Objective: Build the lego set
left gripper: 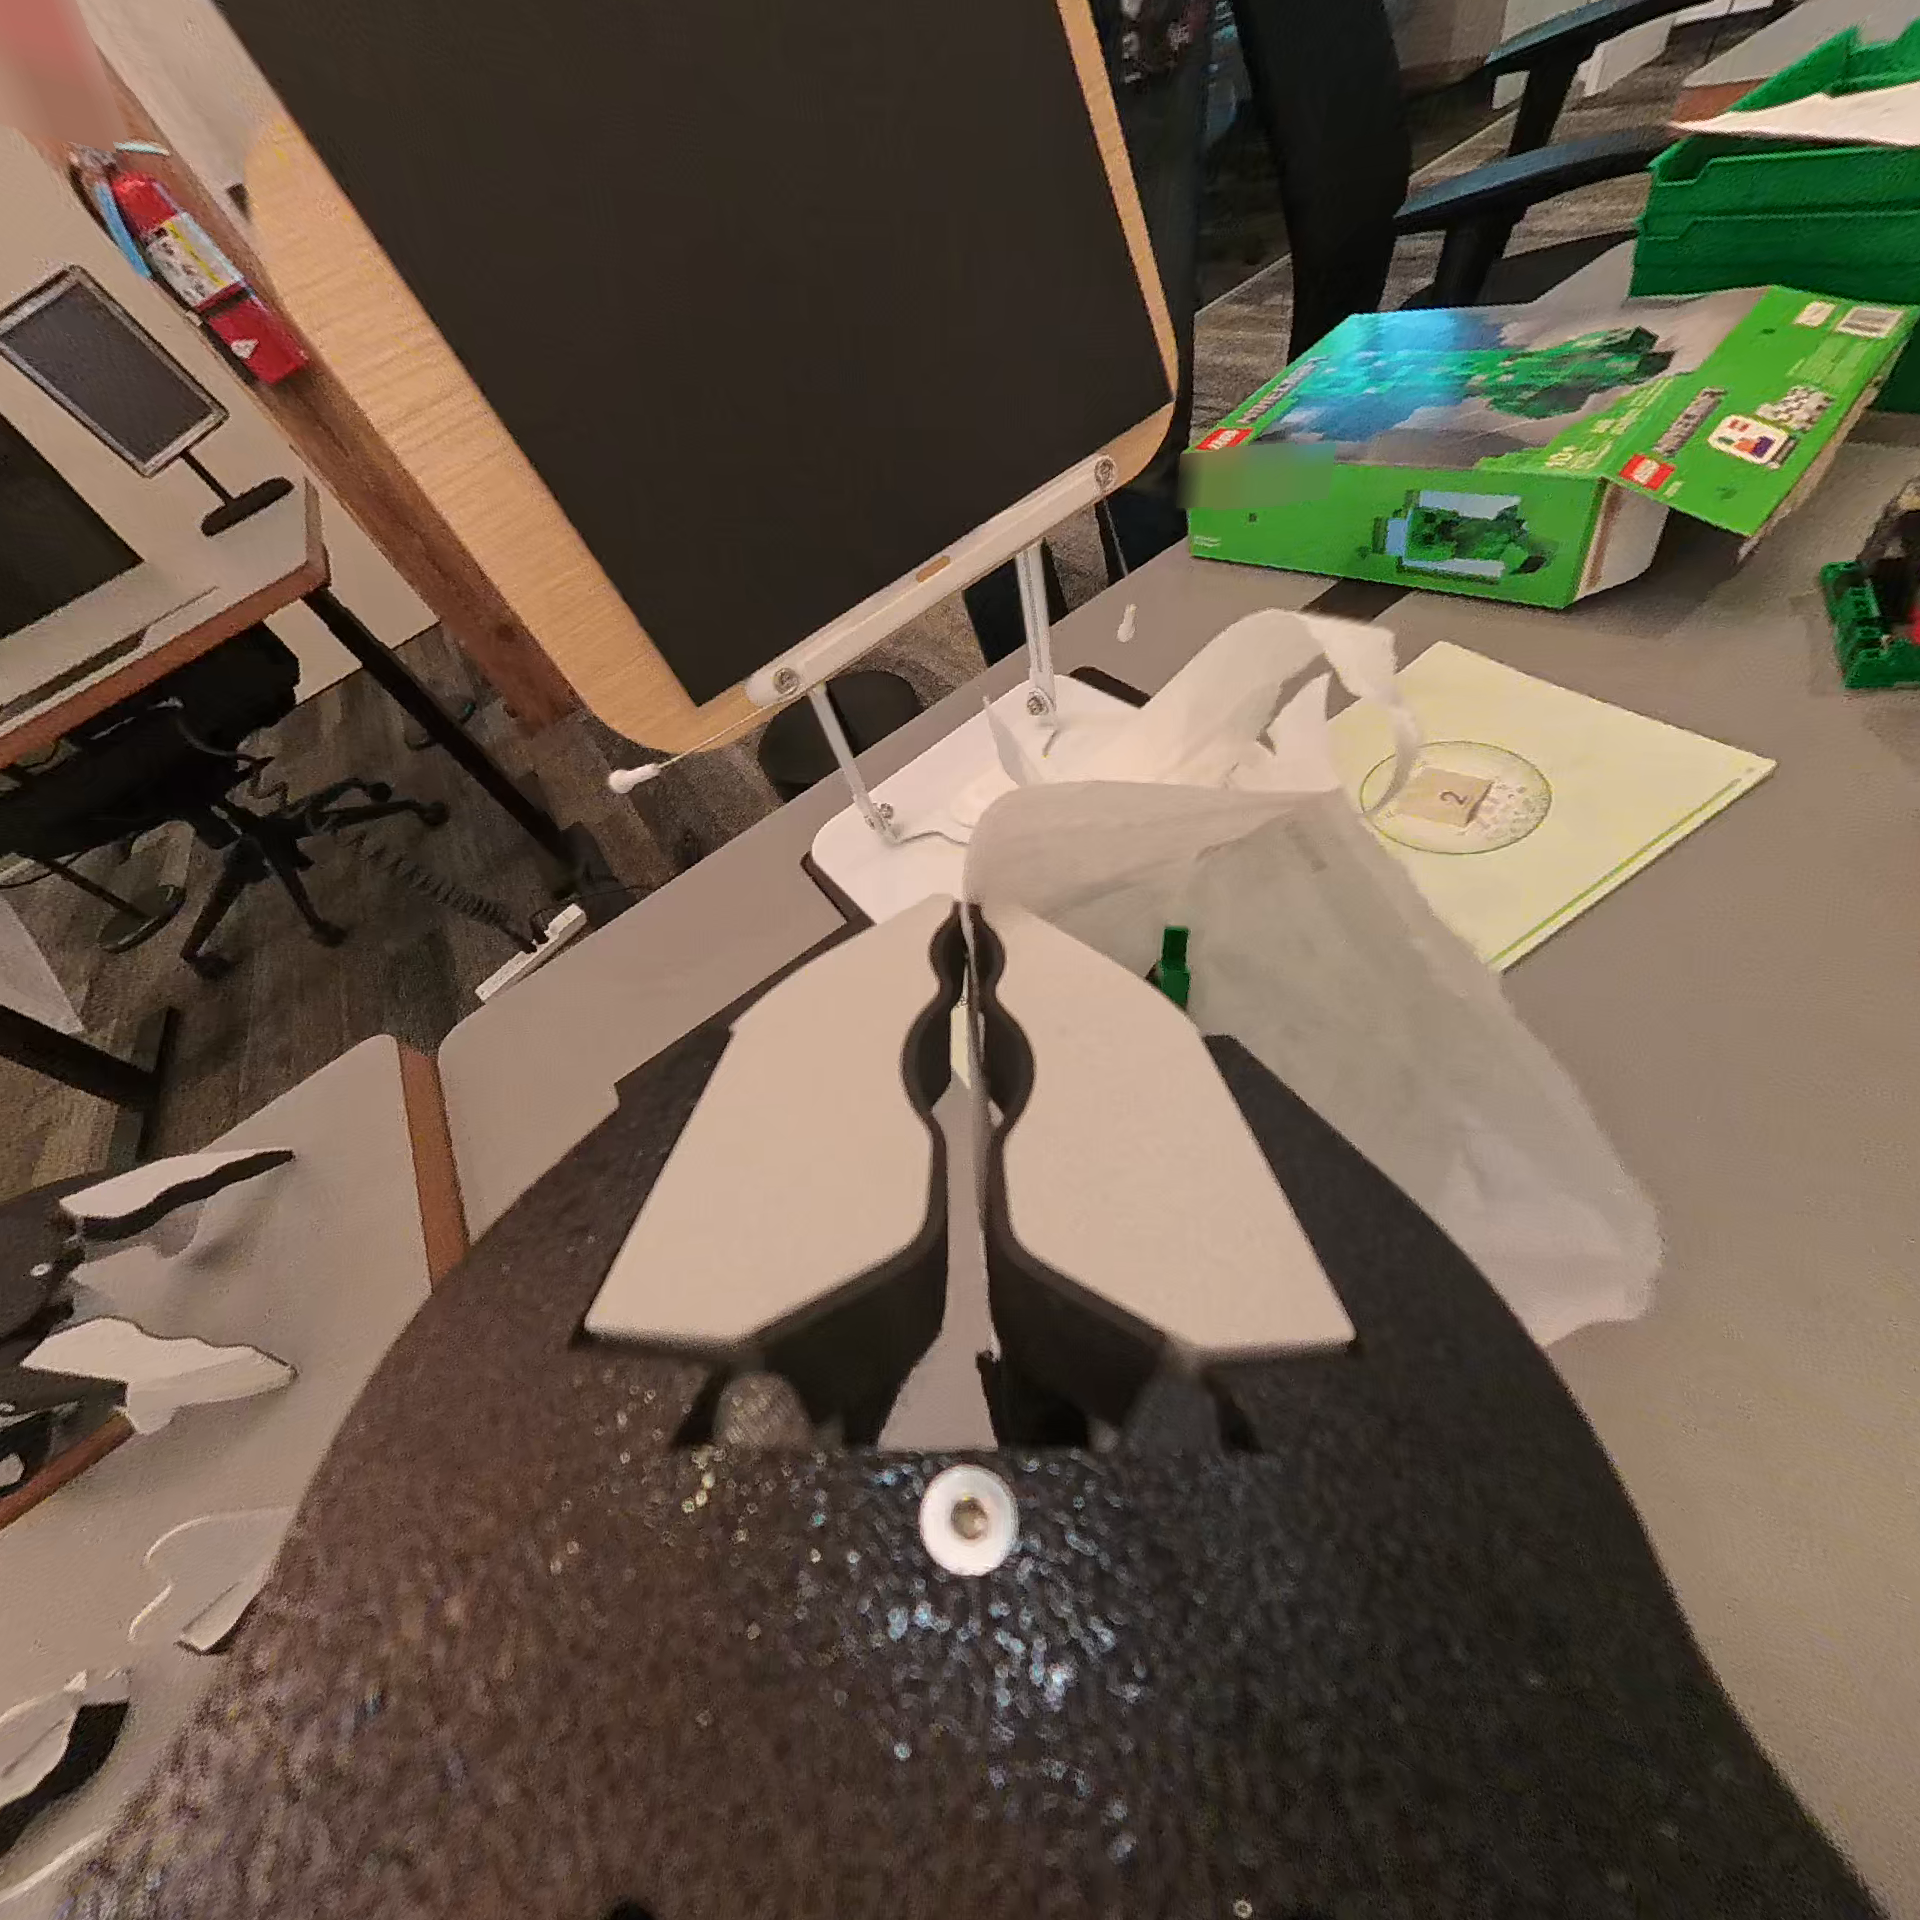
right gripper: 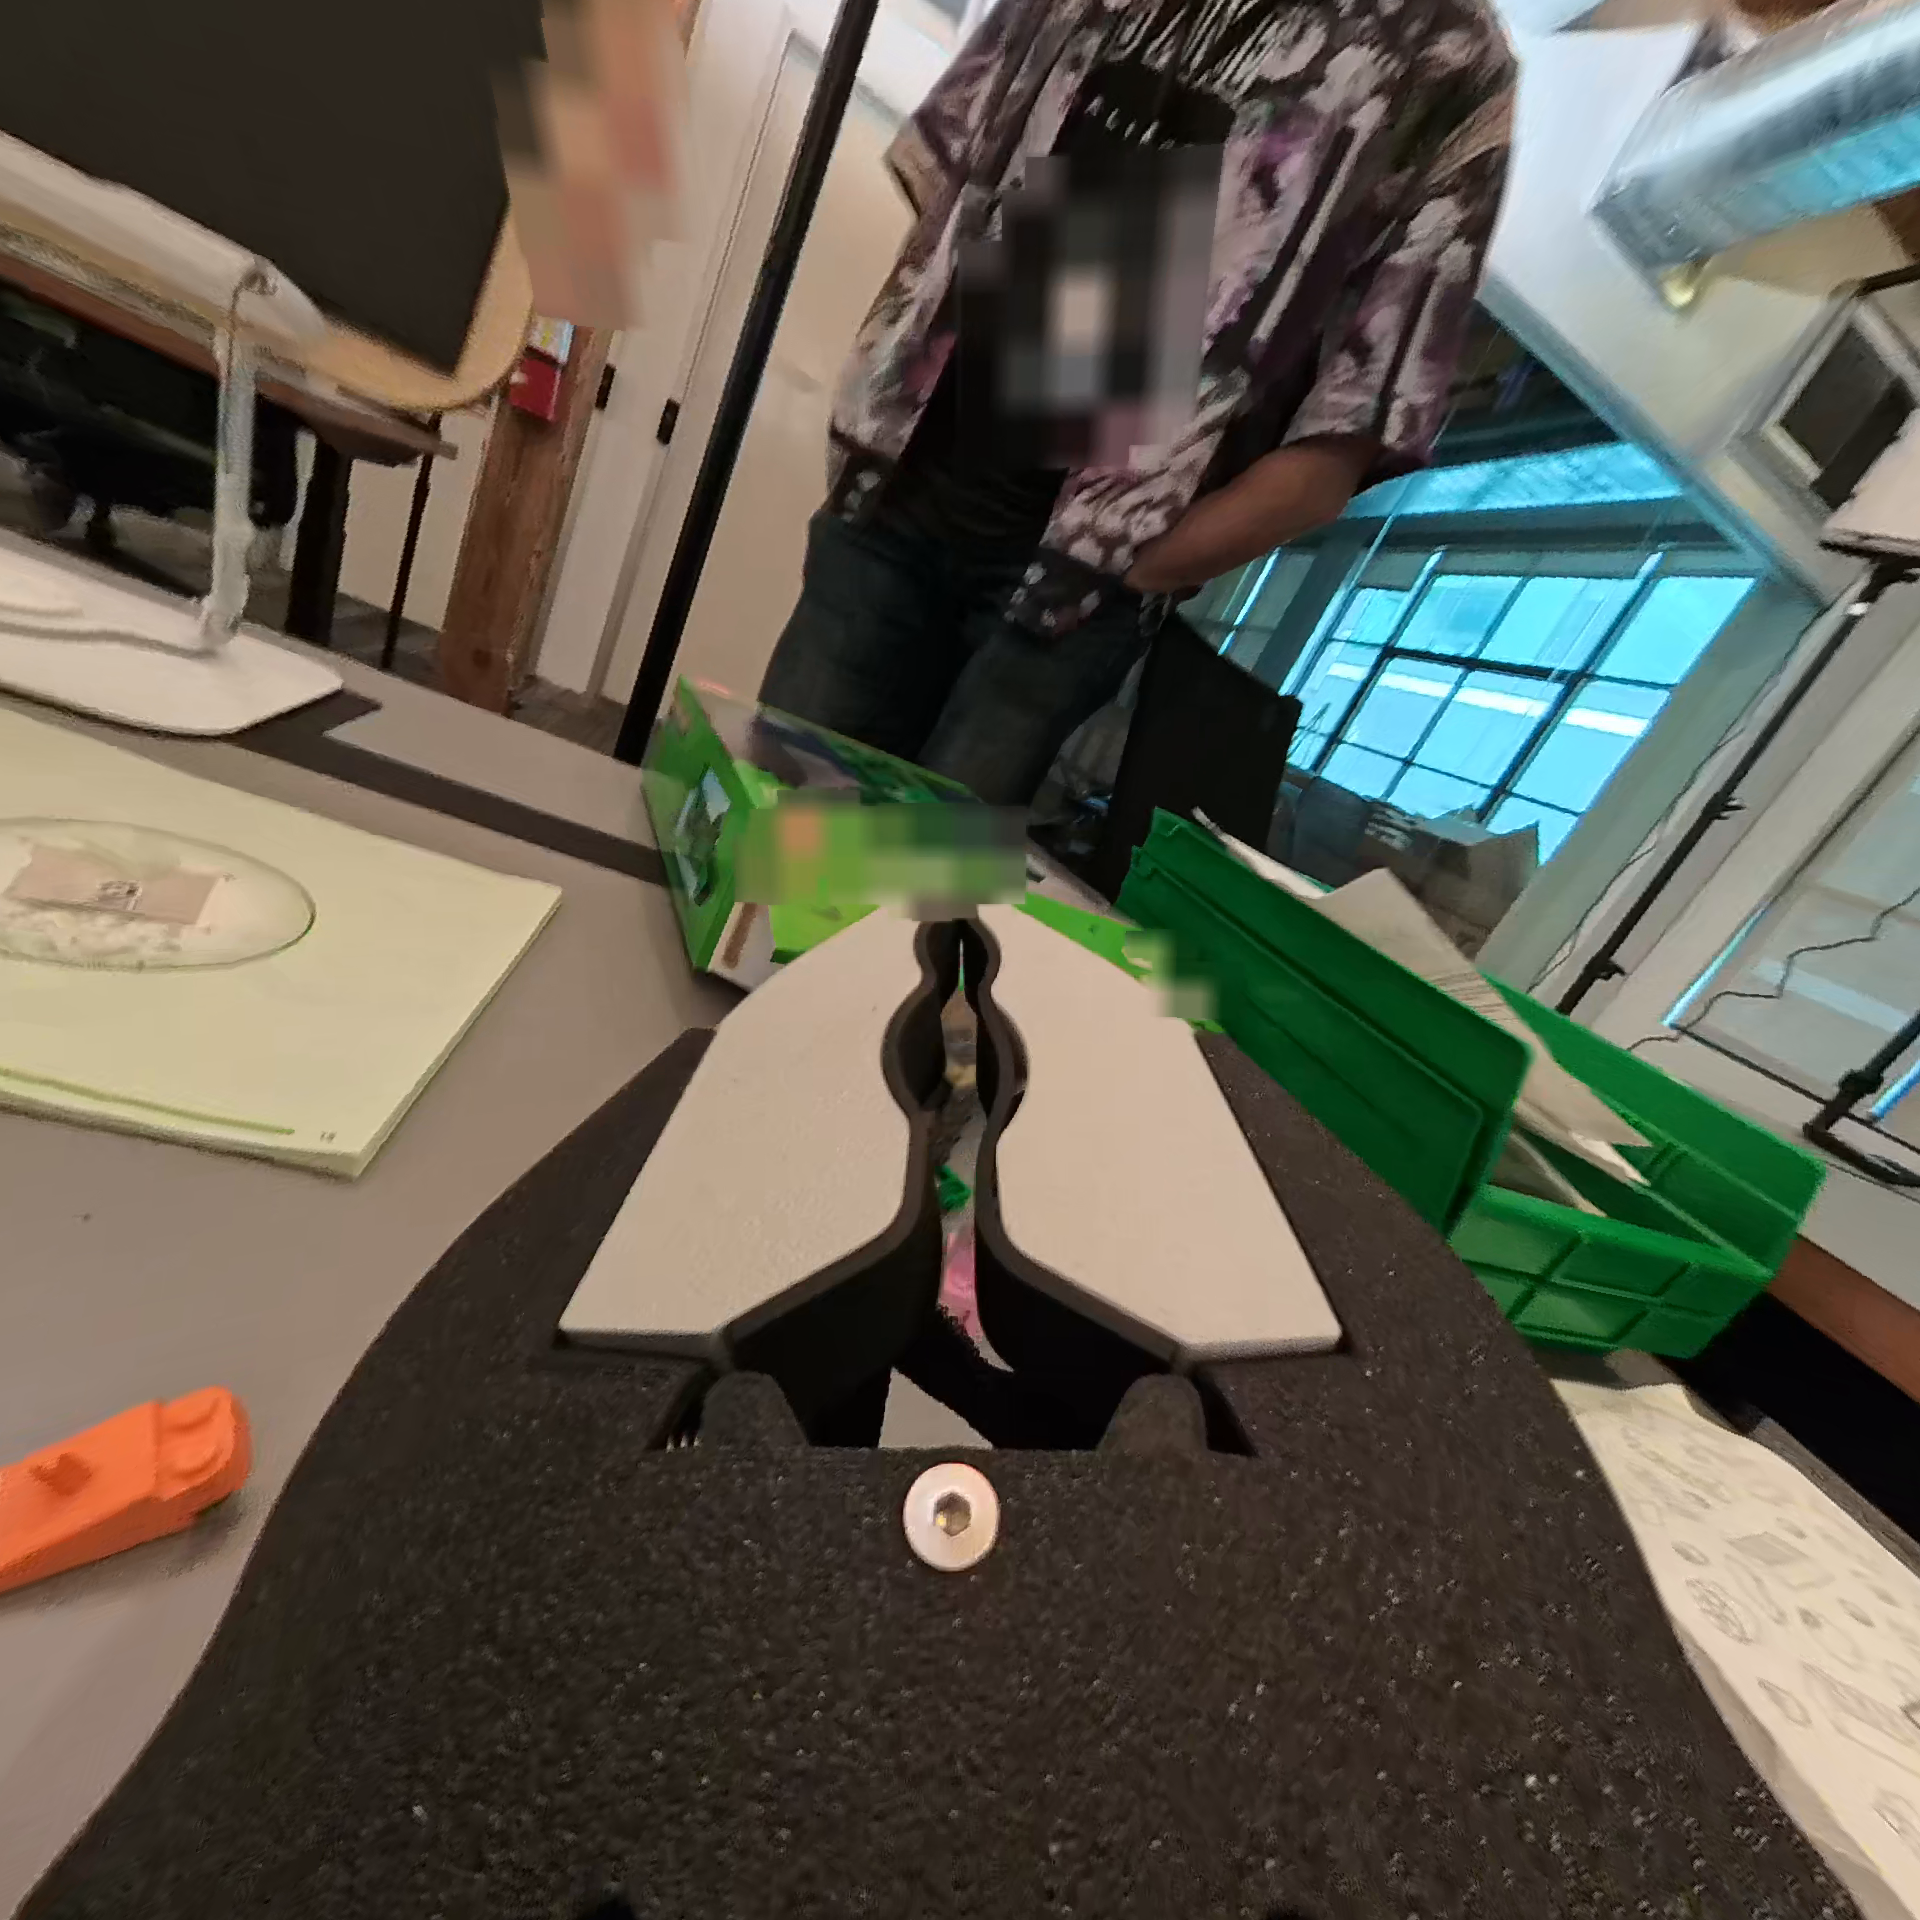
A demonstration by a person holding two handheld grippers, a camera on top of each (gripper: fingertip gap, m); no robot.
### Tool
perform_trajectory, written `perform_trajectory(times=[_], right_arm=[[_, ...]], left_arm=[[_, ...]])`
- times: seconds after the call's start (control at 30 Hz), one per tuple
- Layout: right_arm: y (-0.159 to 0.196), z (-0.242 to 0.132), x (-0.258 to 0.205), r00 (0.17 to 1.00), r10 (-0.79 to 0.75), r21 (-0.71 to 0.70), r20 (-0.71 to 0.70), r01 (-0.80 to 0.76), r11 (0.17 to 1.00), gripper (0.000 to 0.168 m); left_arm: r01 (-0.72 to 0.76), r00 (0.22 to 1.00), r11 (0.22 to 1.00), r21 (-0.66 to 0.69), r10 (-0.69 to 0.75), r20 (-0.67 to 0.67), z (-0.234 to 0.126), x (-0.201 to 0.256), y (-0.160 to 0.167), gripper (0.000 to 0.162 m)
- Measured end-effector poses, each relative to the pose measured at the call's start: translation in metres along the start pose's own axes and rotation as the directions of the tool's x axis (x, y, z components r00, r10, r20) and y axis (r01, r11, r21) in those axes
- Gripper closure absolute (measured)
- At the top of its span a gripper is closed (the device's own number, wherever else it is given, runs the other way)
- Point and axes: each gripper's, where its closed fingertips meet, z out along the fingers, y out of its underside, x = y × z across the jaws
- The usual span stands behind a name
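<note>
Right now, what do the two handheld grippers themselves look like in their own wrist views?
Both look alike. The left gripper and right gripper each have a black, grainy-textured body, curved at the sides, with one silver screw centred near its front edge. Each has two broad, flat light-grey fingers with black wavy inner edges. No cables, markings or sleeves show.

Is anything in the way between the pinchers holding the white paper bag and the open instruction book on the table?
Nothing visible blocks it. The left gripper is shut on the white paper bag, which hangs right in front of the instruction booklet. Only bare grey table shows between them; the bag hides some of it.
</note>
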Motion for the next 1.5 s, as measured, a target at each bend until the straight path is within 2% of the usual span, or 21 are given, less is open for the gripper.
perform_trajectory(times=[0.1, 0.23, 0.4, 0.83, 1.13, 1.5], right_arm=[[-0.009, -0.01, 0.024, 0.994, 0.068, 0.066, -0.085, -0.063, 0.996, 0.168], [0.003, -0.022, 0.063, 0.964, 0.179, 0.071, -0.194, -0.168, 0.983, 0.168], [0.014, -0.028, 0.084, 0.936, 0.257, 0.068, -0.241, -0.248, 0.966, 0.168], [0.022, -0.018, 0.064, 0.954, 0.254, -0.006, -0.156, -0.259, 0.966, 0.168], [0.026, -0.017, 0.063, 0.949, 0.279, -0.023, -0.147, -0.286, 0.958, 0.168], [0.033, -0.01, 0.046, 0.979, 0.181, -0.113, -0.093, -0.191, 0.975, 0.168]], left_arm=[[0.011, 1.0, 1.0, 0.007, -0.011, 0.015, -0.005, -0.006, 0.001, 0.162], [0.022, 0.999, 1.0, 0.009, -0.022, 0.034, -0.008, -0.012, 0.002, 0.162], [0.026, 0.999, 1.0, -0.013, -0.026, 0.045, -0.005, -0.015, 0.007, 0.162], [-0.002, 0.999, 1.0, -0.011, 0.002, 0.041, -0.004, -0.008, 0.002, 0.162], [-0.001, 0.999, 1.0, -0.012, 0.002, 0.038, -0.002, -0.008, 0.003, 0.162], [-0.008, 1.0, 1.0, -0.019, 0.009, 0.03, 0.001, -0.005, 0.003, 0.162]])
